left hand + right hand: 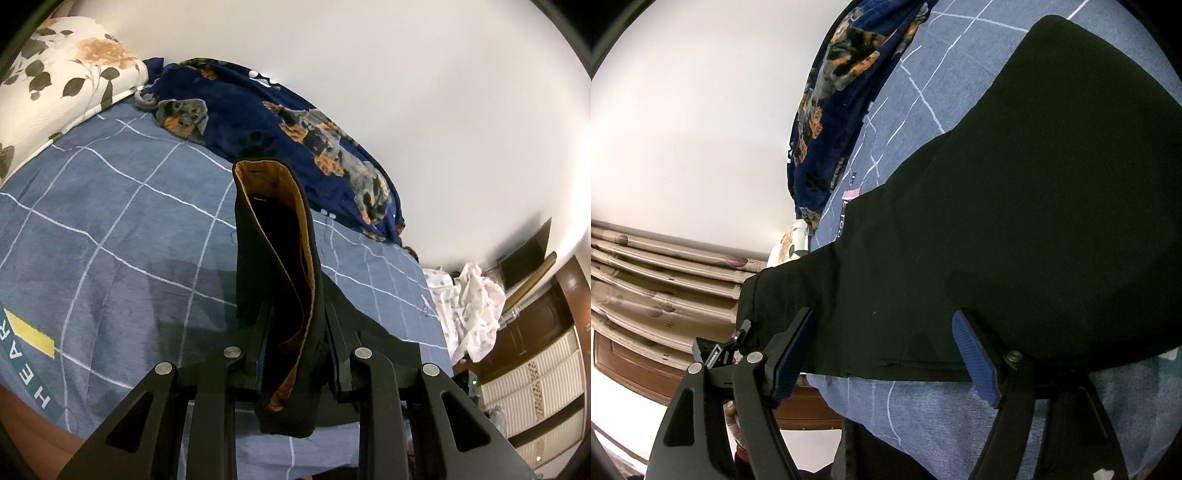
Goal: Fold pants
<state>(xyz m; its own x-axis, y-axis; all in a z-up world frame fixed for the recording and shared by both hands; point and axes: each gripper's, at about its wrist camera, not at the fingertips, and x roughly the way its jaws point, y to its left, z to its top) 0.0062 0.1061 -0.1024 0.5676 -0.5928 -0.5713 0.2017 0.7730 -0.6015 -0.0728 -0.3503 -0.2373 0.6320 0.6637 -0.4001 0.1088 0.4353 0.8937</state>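
The black cloth pants with a tan inner lining (pixel 275 258) lie spread on the blue bed cover with thin white grid lines (pixel 110 229), one end lifted off it. In the left wrist view that end, a cuff or band opening showing its tan inside, stands straight up between the jaws of the left gripper (pixel 295 332), which are drawn narrow and pinch the doubled cloth from both sides; held so, the end can likely be carried over the rest of the garment to make a fold.

In the right wrist view the pants run ahead of the jaws from lower left to upper right, with their near edge crossing the gap between the two blue ribbed pads (pixel 977 358). The right gripper (pixel 886 354) stands wide, its pads apart from each other and not pressing the cloth, apparently placed to take that edge.

Beyond the pants, a navy fleece blanket printed with dogs (pixel 295 122) is bunched along the white wall (pixel 406 74).
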